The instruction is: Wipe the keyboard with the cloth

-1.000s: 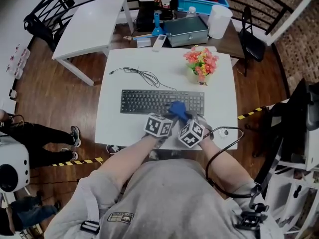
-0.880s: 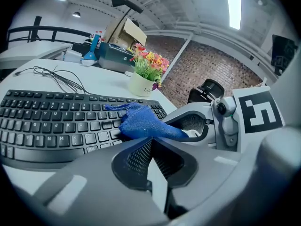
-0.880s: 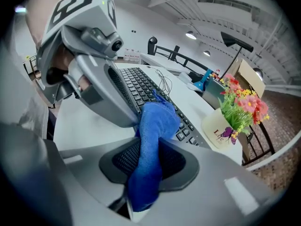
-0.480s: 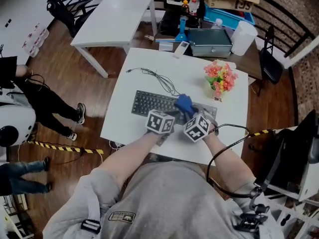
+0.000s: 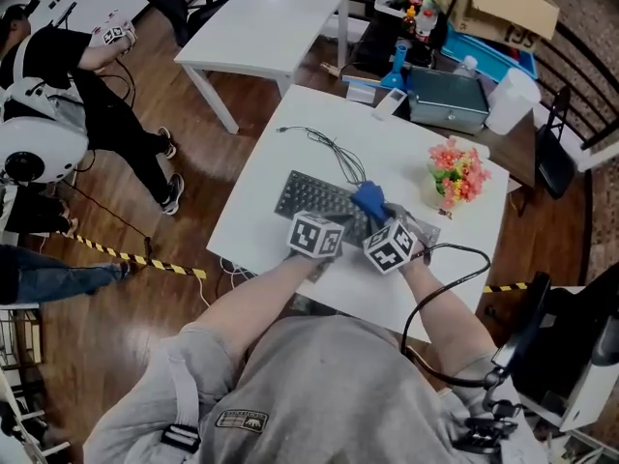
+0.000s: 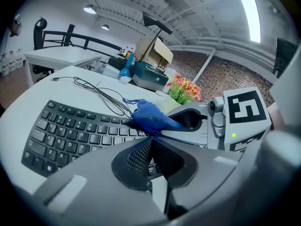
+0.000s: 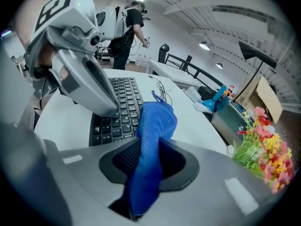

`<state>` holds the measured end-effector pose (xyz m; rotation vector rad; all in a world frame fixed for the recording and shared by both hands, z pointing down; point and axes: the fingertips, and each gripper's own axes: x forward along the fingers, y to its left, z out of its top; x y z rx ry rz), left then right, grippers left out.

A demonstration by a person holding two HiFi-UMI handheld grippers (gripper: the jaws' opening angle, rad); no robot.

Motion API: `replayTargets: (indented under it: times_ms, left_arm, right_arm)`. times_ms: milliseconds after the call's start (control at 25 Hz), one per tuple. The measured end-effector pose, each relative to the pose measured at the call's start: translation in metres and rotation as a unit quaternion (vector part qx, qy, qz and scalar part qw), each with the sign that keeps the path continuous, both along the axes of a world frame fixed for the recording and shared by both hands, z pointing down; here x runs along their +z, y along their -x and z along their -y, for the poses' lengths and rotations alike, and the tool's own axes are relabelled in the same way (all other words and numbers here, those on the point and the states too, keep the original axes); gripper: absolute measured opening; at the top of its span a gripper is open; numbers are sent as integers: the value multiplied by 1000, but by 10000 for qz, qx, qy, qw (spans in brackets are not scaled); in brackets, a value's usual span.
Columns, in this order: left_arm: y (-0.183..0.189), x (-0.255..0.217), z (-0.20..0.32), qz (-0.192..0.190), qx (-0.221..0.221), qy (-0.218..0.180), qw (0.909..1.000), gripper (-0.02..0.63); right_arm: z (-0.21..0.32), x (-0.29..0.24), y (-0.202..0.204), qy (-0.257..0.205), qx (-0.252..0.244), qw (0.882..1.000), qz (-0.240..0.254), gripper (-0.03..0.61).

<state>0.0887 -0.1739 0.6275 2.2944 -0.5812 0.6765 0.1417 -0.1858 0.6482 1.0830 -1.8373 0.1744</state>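
Blue cloth [image 7: 157,119] pinched in right claw [image 7: 149,150], above black keyboard [image 6: 70,131], left claw [image 6: 151,144] closed, empty

Light came from overhead: a ceiling strip [image 6: 250,11] burned out to plain white in the left gripper view, and a round lamp [image 7: 204,45] glared in the right one. The head view was evenly lit, fairly sharp and muted in colour; the white table [image 5: 253,222] was bright, without hard shadows. Both gripper views were fisheye, black at the corners, with lines bowed toward the edges. The keyboard [image 6: 70,131] and blue cloth [image 7: 155,121] were crisp; the left tool [image 6: 150,142] and right tool [image 7: 149,157] looked soft up close.
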Motion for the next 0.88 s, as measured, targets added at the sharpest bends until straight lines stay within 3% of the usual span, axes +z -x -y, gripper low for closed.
replayTargets:
  times_ms: [560, 880]
  left_arm:
    - [13, 20, -56, 144, 756, 66, 9970, -6]
    - [17, 17, -43, 146, 835, -62, 9964, -6]
  right_arm:
    - [-78, 17, 53, 173, -223, 9996, 6, 114]
    - [-60, 11, 54, 151, -271, 9995, -44, 115]
